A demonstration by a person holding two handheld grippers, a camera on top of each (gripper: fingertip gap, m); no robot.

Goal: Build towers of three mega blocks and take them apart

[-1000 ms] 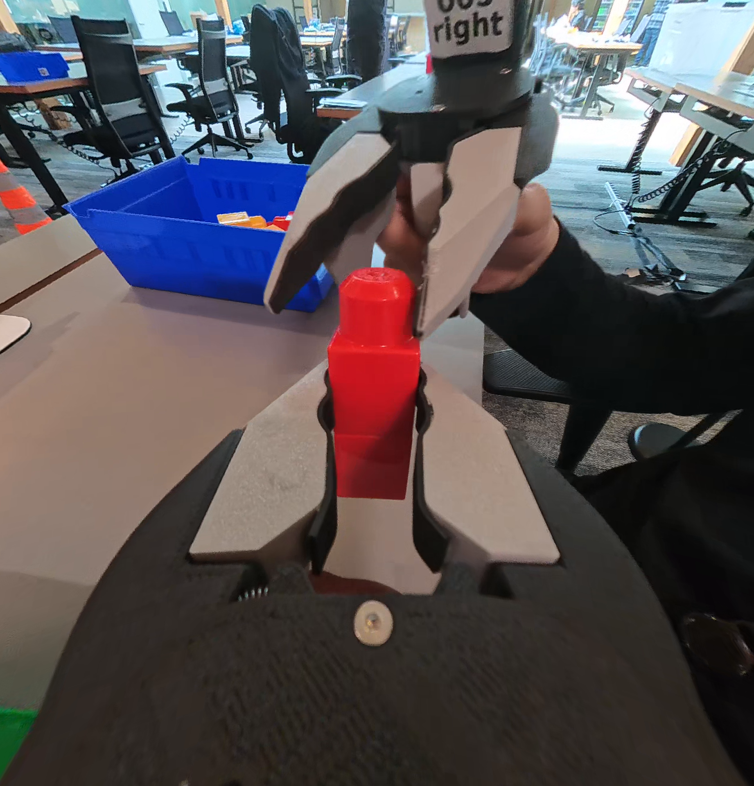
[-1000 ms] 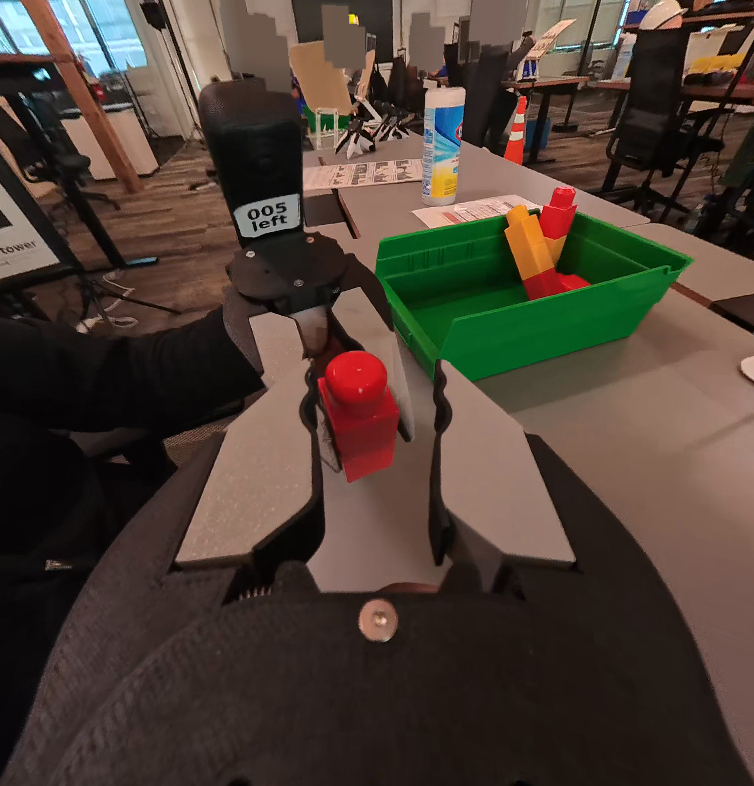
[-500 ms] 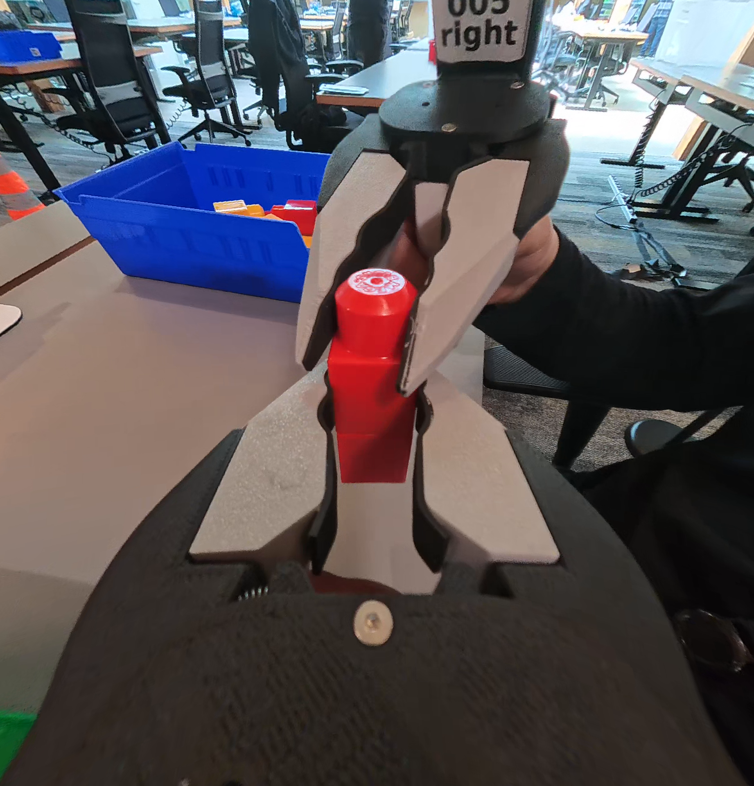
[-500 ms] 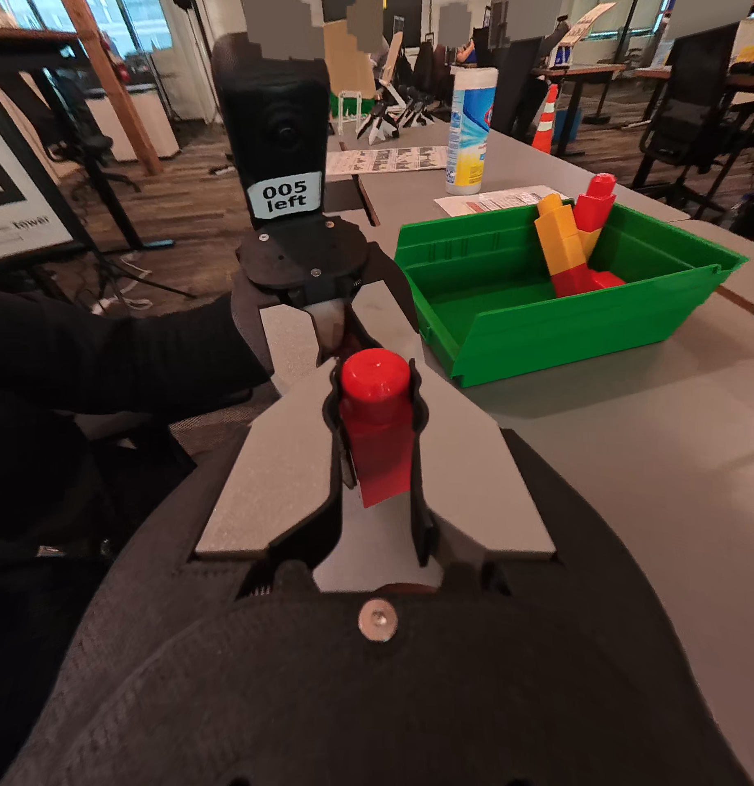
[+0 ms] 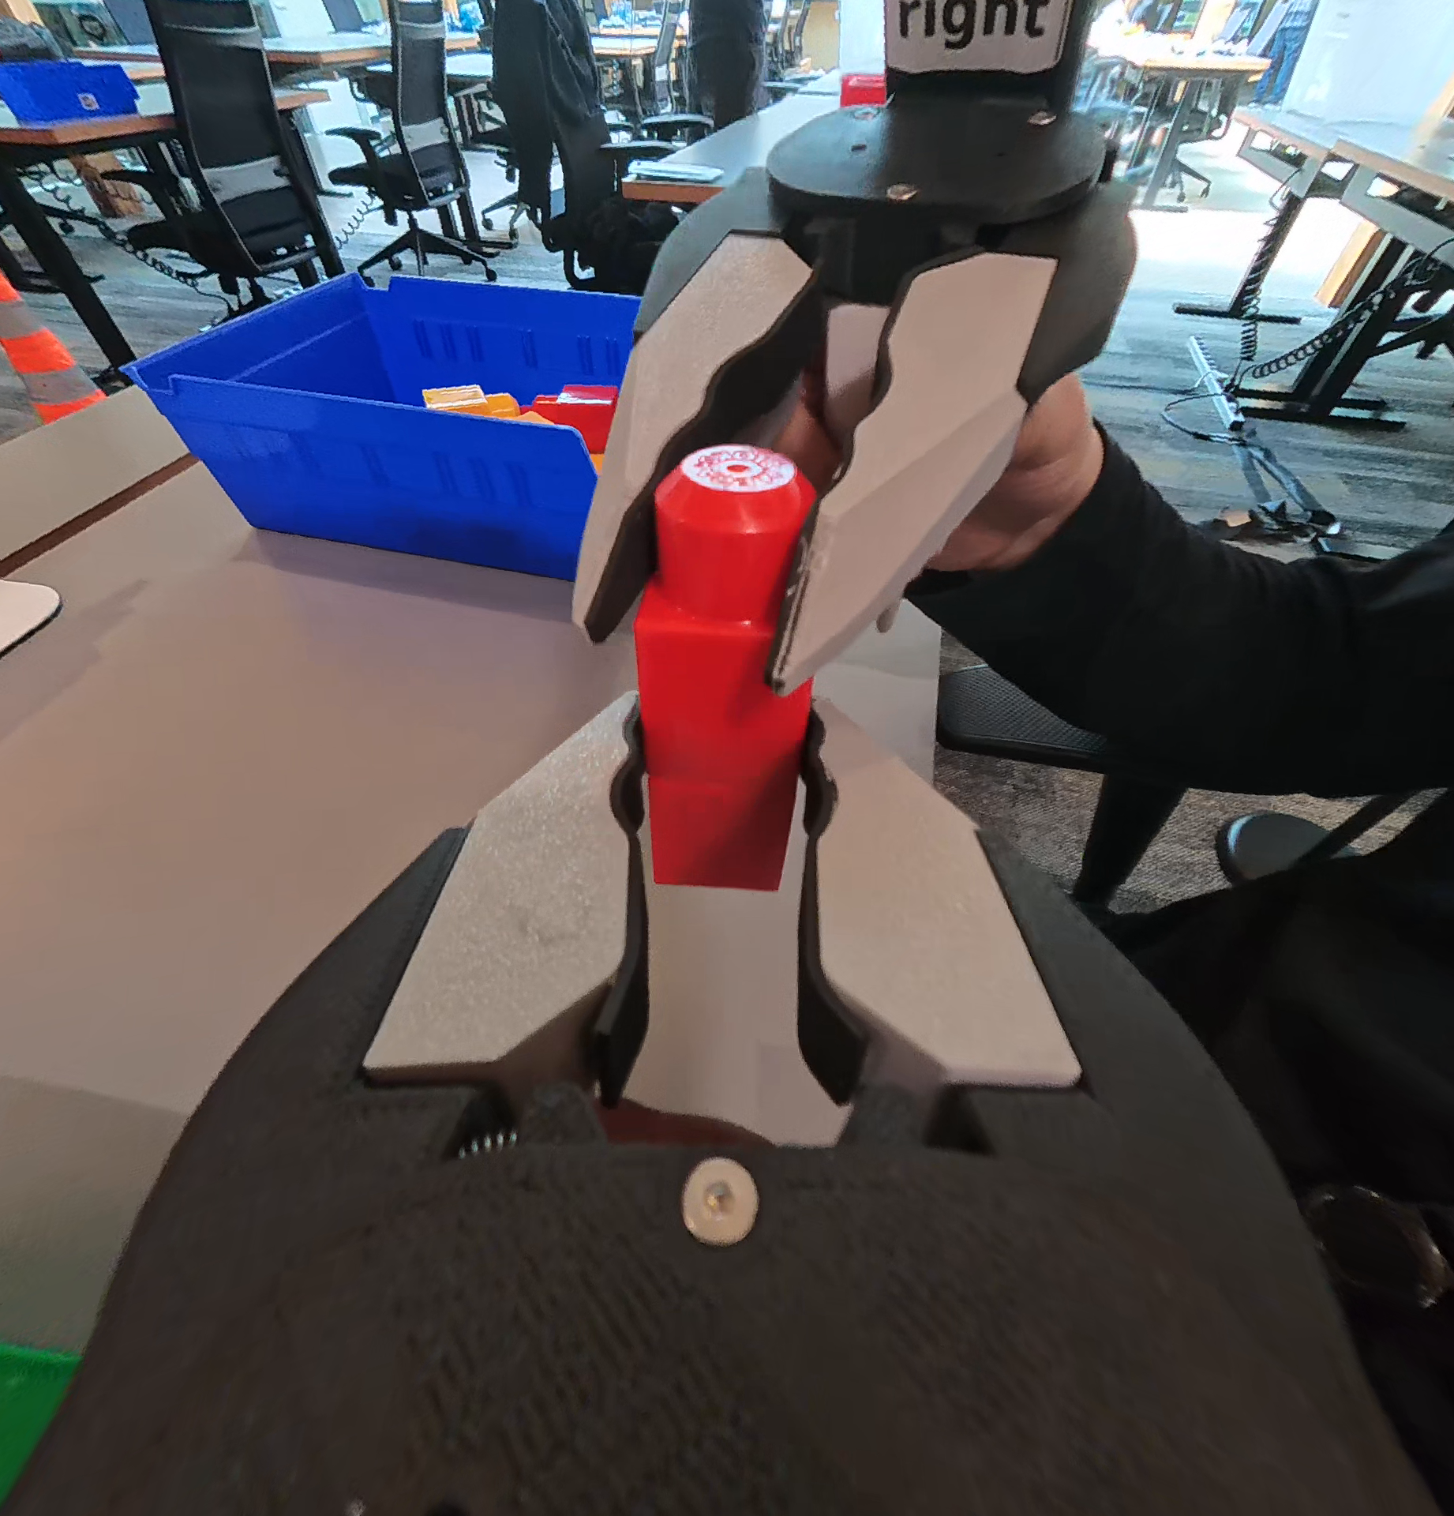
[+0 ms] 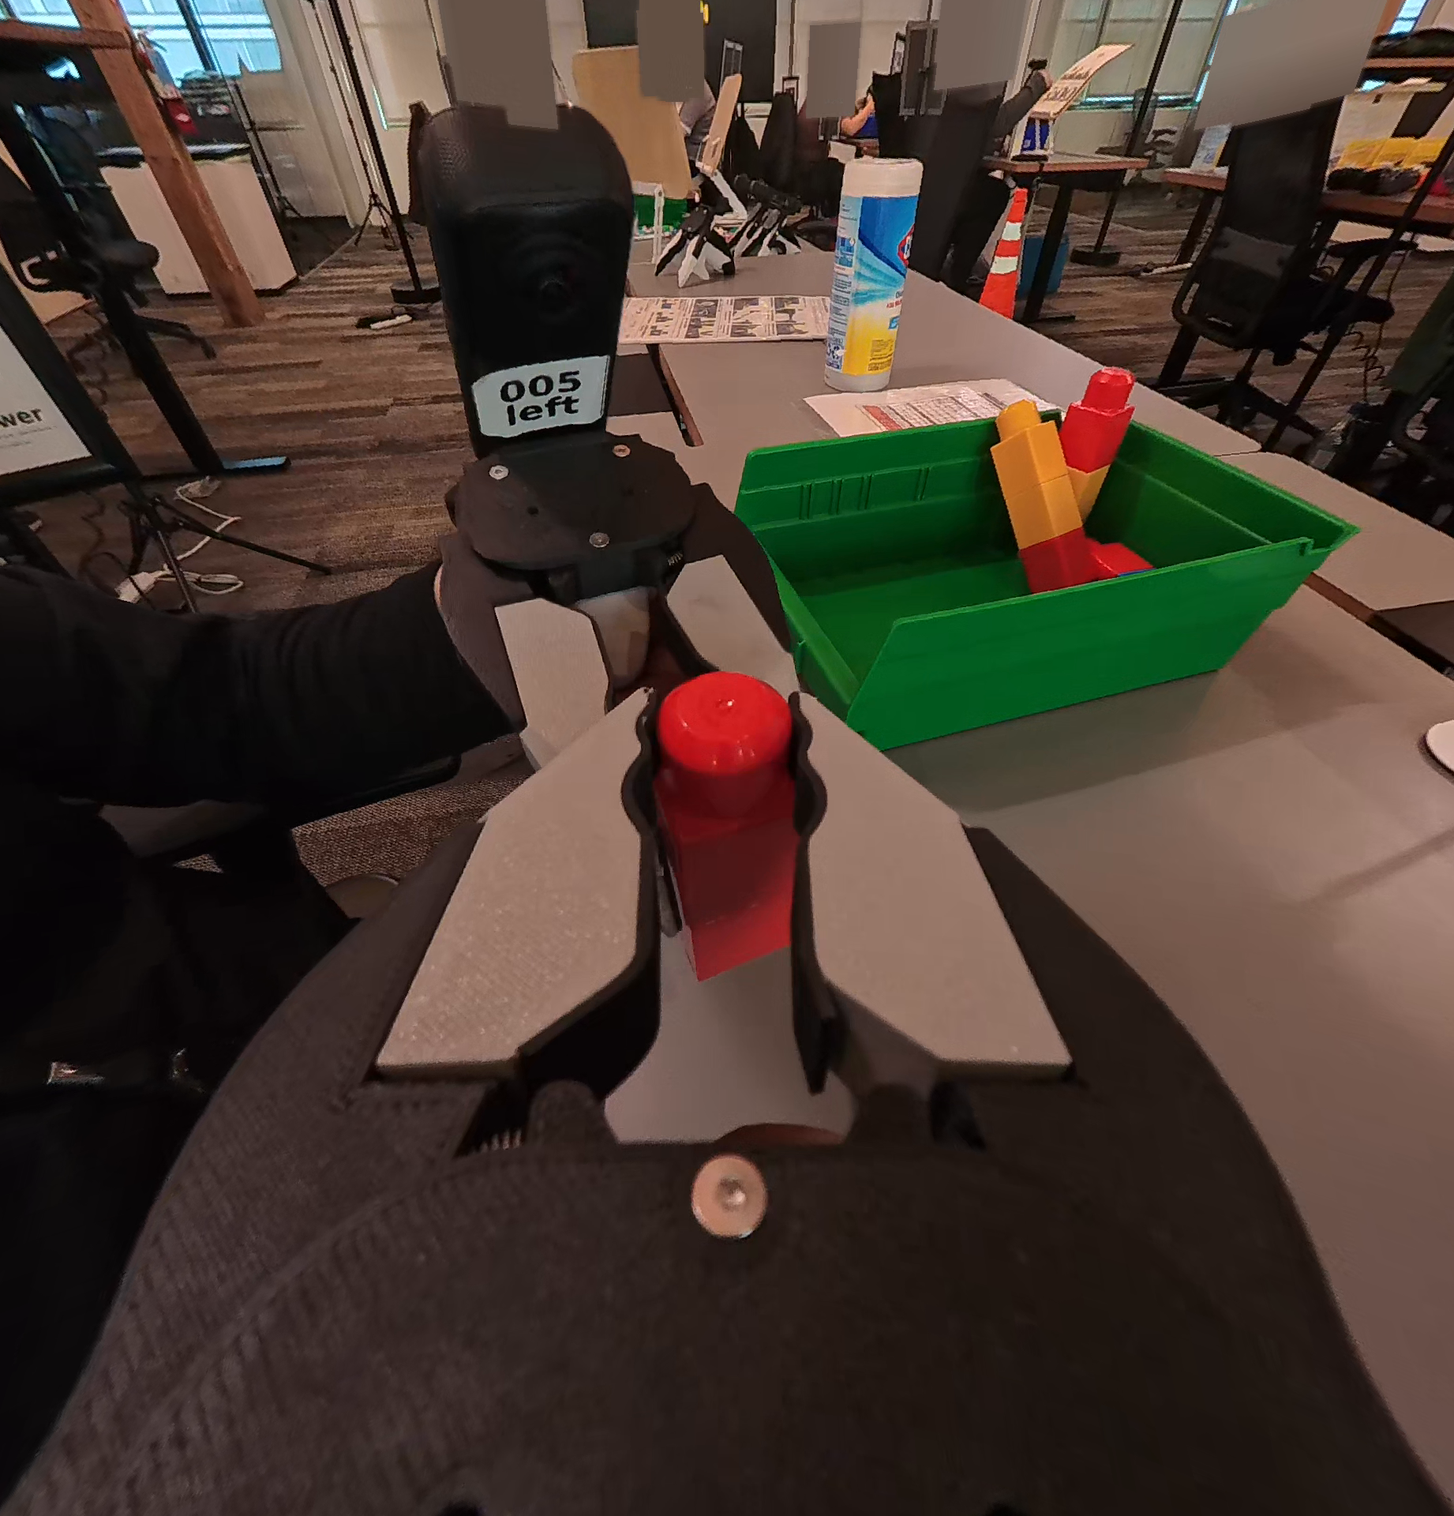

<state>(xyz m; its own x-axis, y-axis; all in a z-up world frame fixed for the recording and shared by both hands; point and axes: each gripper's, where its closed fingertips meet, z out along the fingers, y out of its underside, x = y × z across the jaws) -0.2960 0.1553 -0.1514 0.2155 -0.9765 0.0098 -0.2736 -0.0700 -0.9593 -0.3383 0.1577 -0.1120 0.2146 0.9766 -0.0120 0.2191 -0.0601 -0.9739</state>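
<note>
A stack of two red mega blocks [image 5: 720, 705] is held upright above the grey table [image 5: 215, 779]. My left gripper [image 5: 722, 738] is shut on the stack's lower part, around the seam between the blocks. My right gripper [image 5: 691, 648] comes down from above and is shut on the top block's round stud. In the right wrist view the right gripper [image 6: 720, 722] clamps the red stack [image 6: 728, 828], and the left gripper [image 6: 625, 656] sits just beyond with its fingertips hidden.
A blue bin [image 5: 363, 459] with loose yellow and red blocks [image 5: 543, 406] stands behind the stack. A green bin [image 6: 1035, 656] holds leaning yellow-and-red towers [image 6: 1035, 484]. A wipes canister [image 6: 871, 271] and papers stand farther back. Office chairs and desks surround the table. My hands' fingertips stand some 5 cm from each other.
The right gripper, open around the top stud a second ago, has lowered and closed on it. The left gripper has kept its grip on the stack.
</note>
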